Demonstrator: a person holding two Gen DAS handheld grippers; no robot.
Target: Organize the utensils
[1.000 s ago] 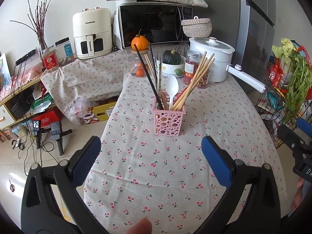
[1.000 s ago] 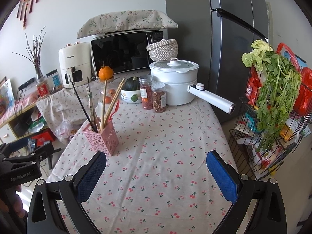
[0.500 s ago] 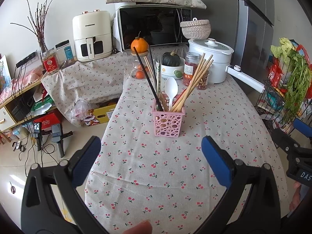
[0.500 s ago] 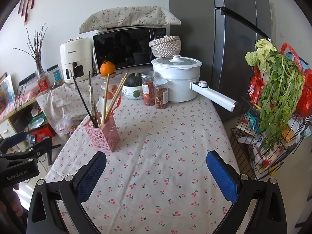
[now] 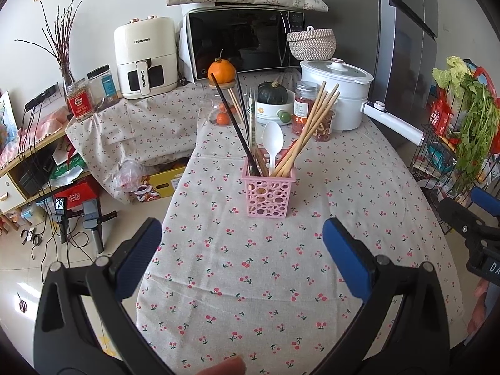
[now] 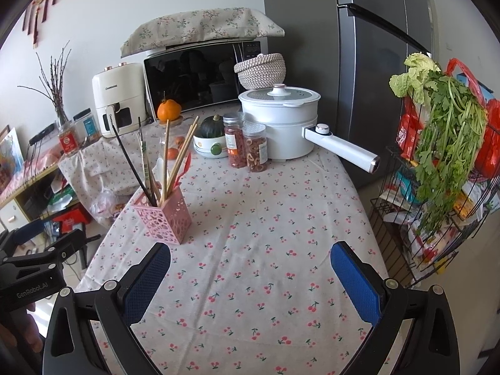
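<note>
A pink perforated utensil holder (image 5: 268,196) (image 6: 162,218) stands upright on the cherry-print tablecloth (image 5: 281,265). In it lean wooden chopsticks (image 5: 307,131), black chopsticks (image 5: 236,128) and a white spoon (image 5: 273,143). A red utensil (image 6: 185,165) shows behind the sticks in the right wrist view. My left gripper (image 5: 242,256) hovers open, well short of the holder, with nothing between its blue pads. My right gripper (image 6: 250,276) is also open and empty, to the right of the holder.
At the table's far end stand a white pot with a long handle (image 6: 281,125), two spice jars (image 6: 247,147), a bowl with a squash (image 5: 272,106), an orange (image 5: 221,71), a microwave (image 5: 243,43) and an air fryer (image 5: 145,59). A wire rack with greens (image 6: 437,172) stands right of the table.
Both grippers have drawn back and lifted slightly from the holder, so it looks a little farther off. Both stay open and empty.
</note>
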